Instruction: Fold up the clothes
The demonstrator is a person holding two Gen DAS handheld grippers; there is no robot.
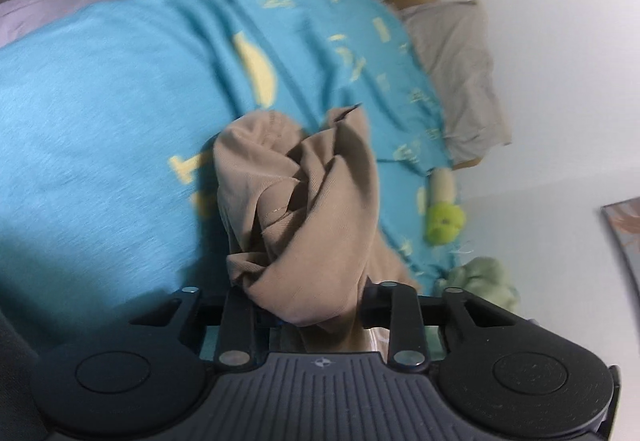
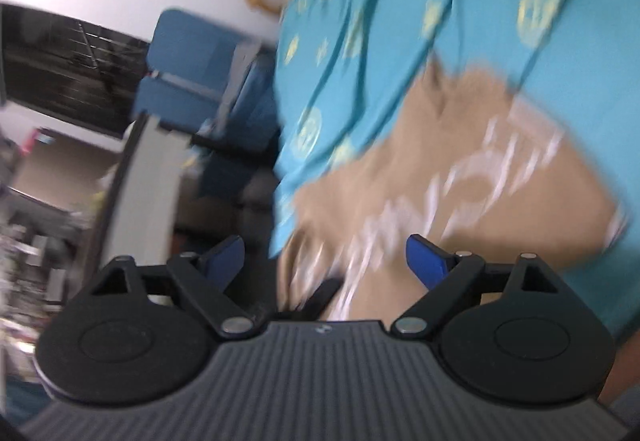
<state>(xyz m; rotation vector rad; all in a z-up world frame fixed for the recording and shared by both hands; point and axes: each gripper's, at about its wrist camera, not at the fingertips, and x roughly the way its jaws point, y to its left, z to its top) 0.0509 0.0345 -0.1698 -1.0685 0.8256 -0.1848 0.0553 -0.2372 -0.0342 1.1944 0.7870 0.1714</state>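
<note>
Tan garment [image 1: 304,209] bunched and pinched in the closed left claw [image 1: 310,315], lifted over the teal bedspread [image 1: 100,113]; printed body lying on the bed. Right claw [image 2: 325,261] spread wide, holding nothing, just above tan cloth. Best to seize an opposite edge, pull taut, then lay flat.

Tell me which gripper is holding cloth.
The left gripper: its jaws are shut on a bunched tan garment. The right gripper is open, with nothing between its blue pads.
</note>
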